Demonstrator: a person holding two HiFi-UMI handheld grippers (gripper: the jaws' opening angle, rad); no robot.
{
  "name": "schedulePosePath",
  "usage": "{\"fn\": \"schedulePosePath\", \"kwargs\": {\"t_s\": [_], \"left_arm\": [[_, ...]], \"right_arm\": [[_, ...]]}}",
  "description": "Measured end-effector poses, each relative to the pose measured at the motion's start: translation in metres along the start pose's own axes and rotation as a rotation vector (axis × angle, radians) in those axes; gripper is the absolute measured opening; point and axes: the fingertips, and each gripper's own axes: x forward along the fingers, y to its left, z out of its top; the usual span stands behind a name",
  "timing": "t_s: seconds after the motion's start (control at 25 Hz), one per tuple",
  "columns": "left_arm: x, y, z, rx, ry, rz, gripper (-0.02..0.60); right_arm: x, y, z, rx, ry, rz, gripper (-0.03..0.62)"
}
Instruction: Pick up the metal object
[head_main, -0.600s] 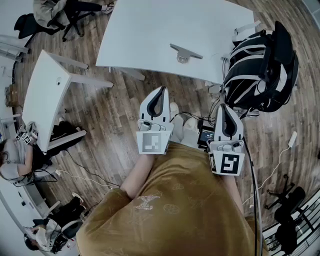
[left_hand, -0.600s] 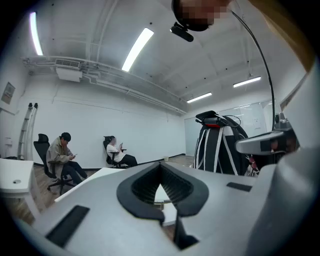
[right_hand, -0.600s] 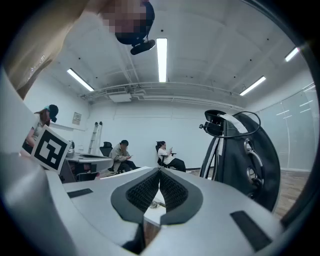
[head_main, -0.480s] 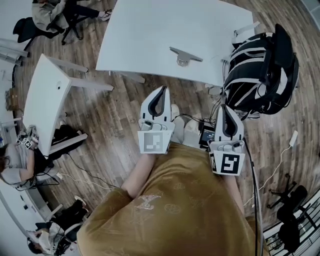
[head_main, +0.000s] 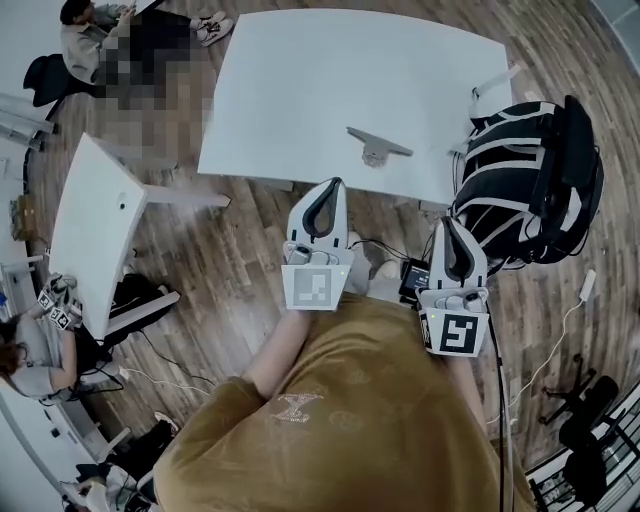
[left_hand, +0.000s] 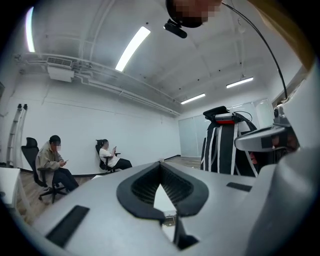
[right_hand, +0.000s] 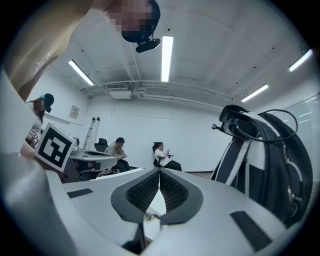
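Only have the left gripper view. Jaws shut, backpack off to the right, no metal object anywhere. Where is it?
Observer: The head view shows the metal object lying on the white table, near its front edge, ahead and to the right of the left gripper.
Operator: Left gripper touching it?
Observer: No, they're clearly apart. The gripper's tips only reach about the table's near edge.
Operator: And the right gripper?
Observer: The right gripper is shut with nothing between its jaws. It's held further back than the left, over the floor beside the backpack.
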Motion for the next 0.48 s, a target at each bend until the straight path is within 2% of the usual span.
{"fn": "schedulePosePath", "kwargs": {"t_s": [0.16,0.28,0.48], "left_arm": [[0.014,0.008,-0.003,0.020,0.011,-0.033,0.006],[0.019,0.014,-0.003,0.016,0.013,-0.046,0.006],[0.031,0.029,-0.008,0.009,0.037,-0.032,0.006]], "right_arm": [[0.018,0.003,0.000,-0.045,-0.006,0.005,0.009],[0.026,0.007,0.003,-0.027,0.015,-0.005,0.009],[0.045,0.009,-0.002,-0.032,0.044,0.003,0.009]]}}
